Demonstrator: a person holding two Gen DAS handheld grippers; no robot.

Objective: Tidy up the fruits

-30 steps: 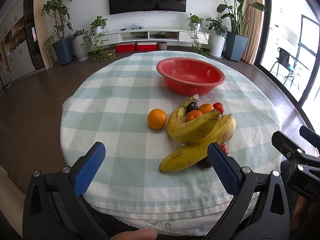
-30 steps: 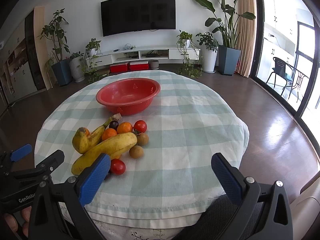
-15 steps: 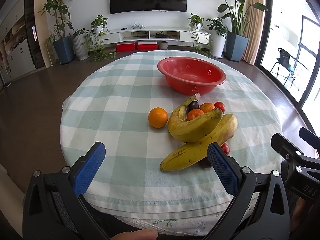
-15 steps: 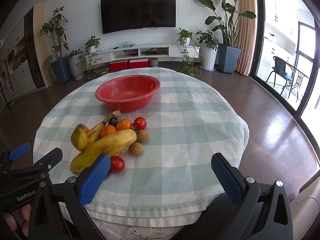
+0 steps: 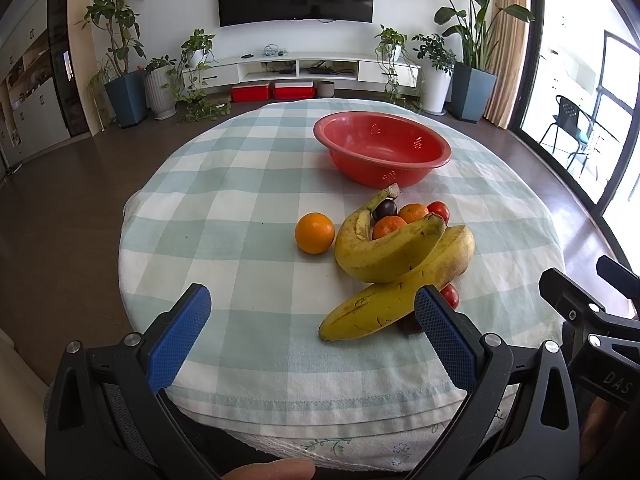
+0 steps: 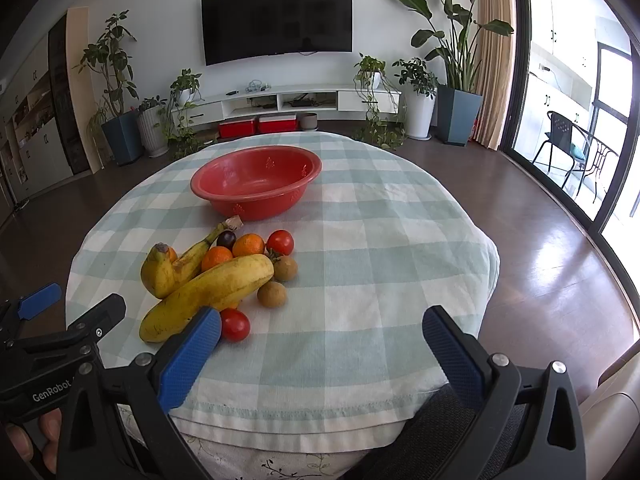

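Checked tablecloth [image 5: 248, 184] bears yellow bananas [image 5: 384, 256] touching oranges [image 5: 390, 226].

**Hidden and cut off**

In the left wrist view a dark fruit [image 5: 411, 326] shows only a sliver under the long banana [image 5: 394, 298] and the blue pad; a thumb tip [image 5: 272, 471] is cropped at the bottom edge; in the right wrist view the lone orange [image 6: 172, 255] peeks from behind the curved banana [image 6: 168, 272].

bare checked cloth [image 5: 240, 216] left, fruit pile [image 5: 400, 252] crowding before red bowl [image 5: 382, 148]
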